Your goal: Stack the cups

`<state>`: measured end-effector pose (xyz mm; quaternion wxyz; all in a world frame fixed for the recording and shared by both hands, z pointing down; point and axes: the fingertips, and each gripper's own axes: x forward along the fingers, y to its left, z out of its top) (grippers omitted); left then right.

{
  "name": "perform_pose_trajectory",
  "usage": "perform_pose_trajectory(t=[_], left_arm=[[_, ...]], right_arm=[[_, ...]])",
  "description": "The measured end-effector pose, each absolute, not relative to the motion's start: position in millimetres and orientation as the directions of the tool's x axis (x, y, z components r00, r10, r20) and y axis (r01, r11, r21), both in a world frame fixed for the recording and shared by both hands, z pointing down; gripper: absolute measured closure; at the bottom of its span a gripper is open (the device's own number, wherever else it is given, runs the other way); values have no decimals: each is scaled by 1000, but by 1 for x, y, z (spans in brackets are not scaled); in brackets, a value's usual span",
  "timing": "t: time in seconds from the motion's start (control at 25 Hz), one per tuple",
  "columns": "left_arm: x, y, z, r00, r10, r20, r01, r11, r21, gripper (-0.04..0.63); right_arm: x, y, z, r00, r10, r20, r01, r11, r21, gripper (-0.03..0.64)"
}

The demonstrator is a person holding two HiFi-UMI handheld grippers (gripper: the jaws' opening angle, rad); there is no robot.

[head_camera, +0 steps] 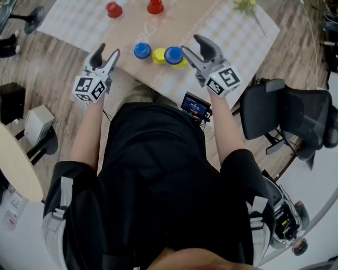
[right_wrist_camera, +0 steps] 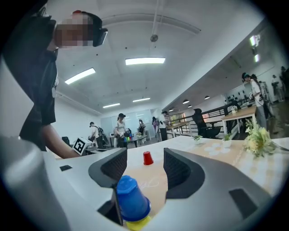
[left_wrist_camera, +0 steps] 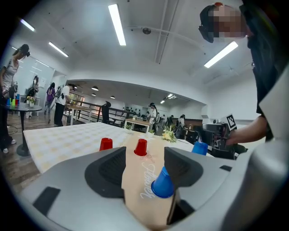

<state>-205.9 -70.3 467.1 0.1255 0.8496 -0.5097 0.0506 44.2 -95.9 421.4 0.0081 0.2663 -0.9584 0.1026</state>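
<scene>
Both tools open & empty. Left tool (head_camera: 108, 52): jaws apart, upturned blue plastic cup (head_camera: 142, 50) just ahead, nearer its right jaw, not betw. the pads. Right tool (head_camera: 190, 44): jaws apart, blue-on-yellow cup stack (head_camera: 173, 55) low by its left jaw, single yellow plastic cup (head_camera: 159, 56) just beyond that. Red plastic cup (head_camera: 114, 9) sits well ahead on the surface (head_camera: 227, 26). Risk, imo: closing off-centre means one jaw hits the tapered wall first & tips the cup. Right tool swinging left could knock the stack over.
</scene>
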Motion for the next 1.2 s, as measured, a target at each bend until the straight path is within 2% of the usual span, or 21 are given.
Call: perform_pose_trajectory(t=[0.4, 0.92, 1.2], left_arm=[[-222, -135, 470, 445, -864, 234, -895, -428, 123, 347], [-270, -228, 527, 337, -877, 341, -941, -326, 91, 333], [-275, -269, 547, 343, -863, 371, -938, -335, 88, 317]], right_arm=[[79, -163, 419, -717, -691, 92, -695, 699, -170, 376], [63, -210, 473, -683, -701, 207, -730, 645, -226, 382], [61, -231, 491, -664, -705, 249, -747, 610, -266, 385]])
